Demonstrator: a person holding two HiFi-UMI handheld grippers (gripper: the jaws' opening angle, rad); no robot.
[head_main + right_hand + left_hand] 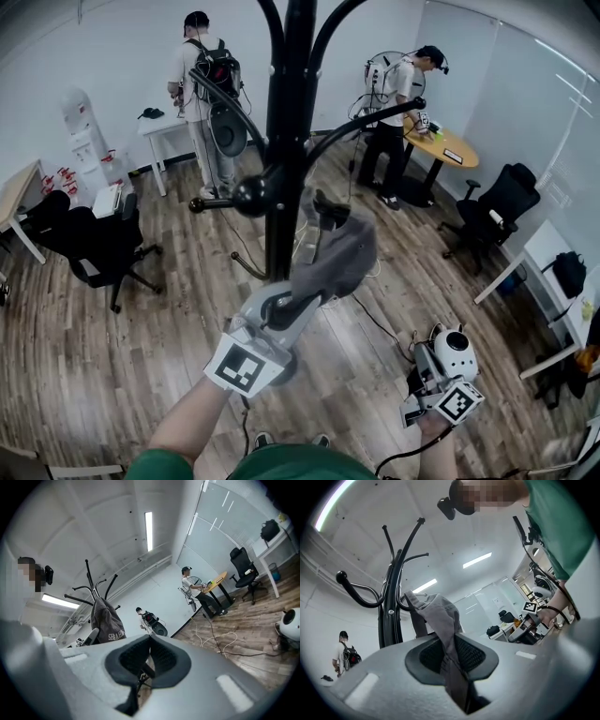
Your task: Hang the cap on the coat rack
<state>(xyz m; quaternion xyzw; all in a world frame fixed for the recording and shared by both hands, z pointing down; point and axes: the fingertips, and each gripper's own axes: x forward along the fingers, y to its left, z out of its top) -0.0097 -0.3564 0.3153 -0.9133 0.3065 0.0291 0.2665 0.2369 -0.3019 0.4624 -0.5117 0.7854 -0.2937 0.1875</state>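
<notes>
Left gripper clamps the grey cap, black coat rack just ahead; right gripper, jaws together and empty, over wood floor, office chair beyond

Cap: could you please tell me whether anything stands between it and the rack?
Nothing visible does. The cap, pinched in the left gripper, is right beside the rack; whether it's hooked is unclear.
</notes>
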